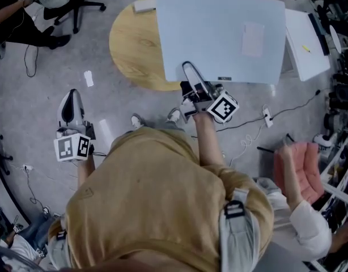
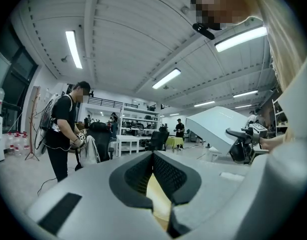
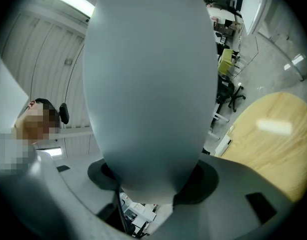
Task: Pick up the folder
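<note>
The folder is a large pale grey-blue sheet, lifted off the round wooden table and hanging over its right part. My right gripper is shut on the folder's near edge, one jaw lying on top of it. In the right gripper view the folder fills the middle, clamped in my right gripper. My left gripper hangs off to the left over the floor, shut with nothing in it. In the left gripper view my left gripper points level, with the raised folder at the right.
A white table stands right of the wooden one. A pink chair and another person's hand are at the right, a black office chair at the top left. Cables trail on the floor. A person in black stands in the room.
</note>
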Motion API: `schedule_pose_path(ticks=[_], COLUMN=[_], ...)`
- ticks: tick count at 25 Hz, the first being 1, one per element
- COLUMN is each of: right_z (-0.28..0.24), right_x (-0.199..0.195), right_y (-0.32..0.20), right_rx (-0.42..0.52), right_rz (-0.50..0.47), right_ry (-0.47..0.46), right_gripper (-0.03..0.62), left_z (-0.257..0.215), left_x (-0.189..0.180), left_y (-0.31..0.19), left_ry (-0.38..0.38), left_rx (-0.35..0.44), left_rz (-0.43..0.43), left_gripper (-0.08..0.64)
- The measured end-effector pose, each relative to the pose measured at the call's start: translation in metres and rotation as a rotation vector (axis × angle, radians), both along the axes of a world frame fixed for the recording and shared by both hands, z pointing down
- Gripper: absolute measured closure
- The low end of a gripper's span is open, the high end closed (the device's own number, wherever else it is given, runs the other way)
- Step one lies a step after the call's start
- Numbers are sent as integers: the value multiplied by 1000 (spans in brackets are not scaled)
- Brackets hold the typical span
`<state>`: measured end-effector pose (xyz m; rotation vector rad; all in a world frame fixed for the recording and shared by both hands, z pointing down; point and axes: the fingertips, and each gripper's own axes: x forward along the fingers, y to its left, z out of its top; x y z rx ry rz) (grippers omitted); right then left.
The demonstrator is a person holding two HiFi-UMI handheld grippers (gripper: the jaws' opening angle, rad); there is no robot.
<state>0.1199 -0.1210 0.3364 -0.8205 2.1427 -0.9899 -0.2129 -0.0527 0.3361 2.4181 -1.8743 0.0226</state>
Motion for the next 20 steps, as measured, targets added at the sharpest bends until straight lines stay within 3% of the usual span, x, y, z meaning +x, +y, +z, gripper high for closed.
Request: schedule_pose_path(ticks=[8, 15, 20], right_z=[-49, -81, -100], right_x=[6, 3, 23], right_y=[-25, -13, -3], right_rx=[73, 141, 157], right_rz=[27, 17, 38], right_ry=[100, 63, 156], right_gripper=[331, 333, 331], left_z=[-16, -12, -23], left_x=[-7, -12, 2], left_y=[-34, -21, -14], left_ry=[-12, -13, -17], left_rx=[19, 46, 58], left_rz=[-20, -44, -56], left_gripper=[557, 557, 557])
